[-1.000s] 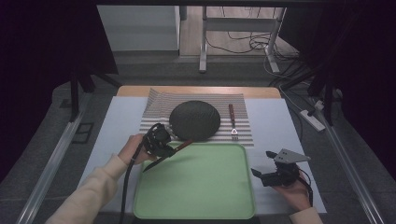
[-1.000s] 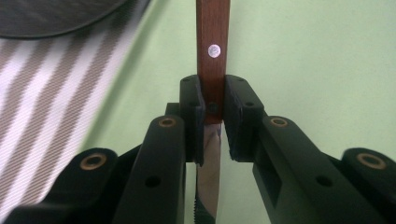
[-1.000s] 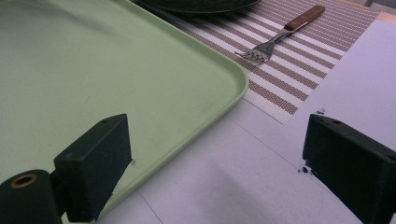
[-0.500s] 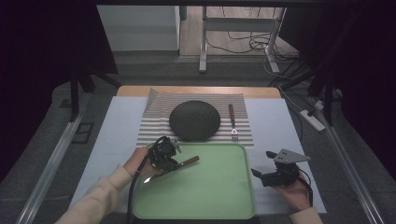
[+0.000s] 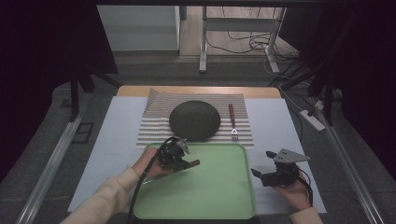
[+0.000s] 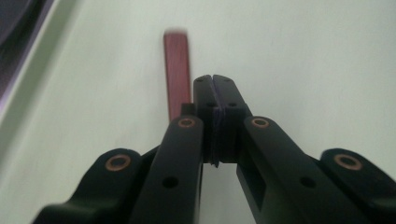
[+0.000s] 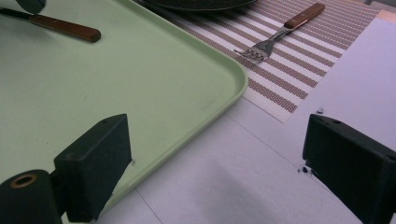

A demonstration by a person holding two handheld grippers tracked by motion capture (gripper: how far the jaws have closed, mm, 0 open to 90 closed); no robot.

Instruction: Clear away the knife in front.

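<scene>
My left gripper (image 5: 176,157) is over the near-left part of the green tray (image 5: 219,196), shut on a knife (image 5: 191,164) whose red-brown wooden handle points right. In the left gripper view the jaws are pressed together (image 6: 213,80) and the handle (image 6: 177,74) runs ahead just left of them, low over the tray (image 6: 303,56). My right gripper (image 5: 263,164) rests open on the white cover right of the tray, nothing between its pads (image 7: 219,154). From the right gripper view, the knife (image 7: 65,28) is at the top left over the tray (image 7: 140,93).
A dark round plate (image 5: 194,120) sits on a striped placemat (image 5: 154,116) behind the tray. A wooden-handled fork (image 5: 232,119) lies to the plate's right, tines toward the tray (image 7: 280,35). A white cover (image 5: 116,140) lies over the table. Dark rails flank both sides.
My left gripper has carried the knife from the placemat's front edge toward the person and low over the tray, the handle swinging to point right. The right gripper has stayed put.
</scene>
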